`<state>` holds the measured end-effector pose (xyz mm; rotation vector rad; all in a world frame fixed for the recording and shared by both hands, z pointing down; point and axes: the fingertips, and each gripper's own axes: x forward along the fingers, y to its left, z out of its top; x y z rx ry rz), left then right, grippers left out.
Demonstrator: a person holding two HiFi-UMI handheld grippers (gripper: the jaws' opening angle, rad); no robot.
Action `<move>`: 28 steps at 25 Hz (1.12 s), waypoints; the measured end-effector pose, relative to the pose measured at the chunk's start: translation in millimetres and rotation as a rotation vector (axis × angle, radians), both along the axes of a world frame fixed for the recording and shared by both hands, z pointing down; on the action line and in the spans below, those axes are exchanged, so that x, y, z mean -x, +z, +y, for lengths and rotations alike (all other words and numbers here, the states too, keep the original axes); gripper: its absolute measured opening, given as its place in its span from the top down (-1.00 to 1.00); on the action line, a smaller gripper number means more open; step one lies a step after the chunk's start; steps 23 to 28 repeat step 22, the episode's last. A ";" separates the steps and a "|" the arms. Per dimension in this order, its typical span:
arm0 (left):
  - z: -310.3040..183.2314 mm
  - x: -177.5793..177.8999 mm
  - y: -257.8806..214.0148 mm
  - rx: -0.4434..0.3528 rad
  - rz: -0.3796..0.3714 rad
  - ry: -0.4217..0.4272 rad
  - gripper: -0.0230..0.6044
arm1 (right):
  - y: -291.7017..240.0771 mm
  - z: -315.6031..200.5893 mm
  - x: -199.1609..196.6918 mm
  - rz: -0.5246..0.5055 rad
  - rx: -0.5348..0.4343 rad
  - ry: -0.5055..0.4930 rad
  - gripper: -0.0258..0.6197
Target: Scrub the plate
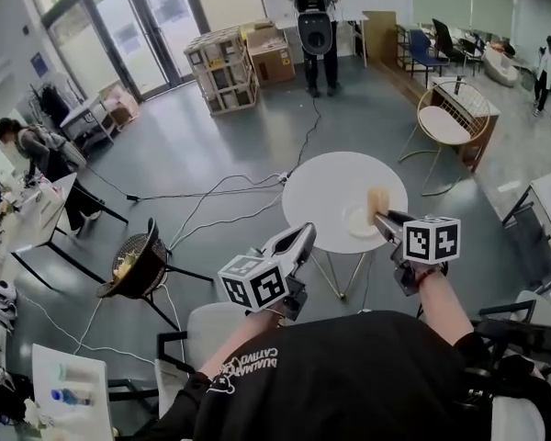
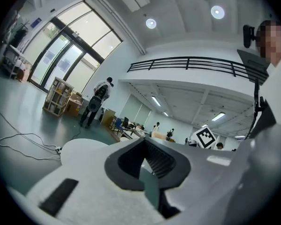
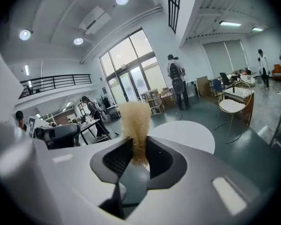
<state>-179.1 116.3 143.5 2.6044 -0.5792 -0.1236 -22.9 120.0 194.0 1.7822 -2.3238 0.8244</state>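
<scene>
A round white table stands in front of me, and a pale plate lies near its right front edge. My right gripper is shut on a tan scrubbing sponge, which hangs over the plate in the head view. In the right gripper view the sponge sticks up from between the jaws of that gripper, with the table beyond. My left gripper hovers left of the table, shut and empty. Its closed tips point level across the room, past the table.
Cables trail over the floor left of the table. A black basket chair stands at the left, a gold-framed chair at the back right. A person stands by stacked cartons at the far end.
</scene>
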 end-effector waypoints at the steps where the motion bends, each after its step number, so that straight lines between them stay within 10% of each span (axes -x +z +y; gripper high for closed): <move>1: 3.9 4.2 1.9 0.002 -0.006 -0.003 0.93 | 2.2 4.8 4.3 -0.005 0.007 -0.004 0.63; 28: 29.6 10.6 22.9 0.004 -0.007 -0.006 0.93 | 17.9 51.9 2.4 0.045 -0.003 0.043 0.63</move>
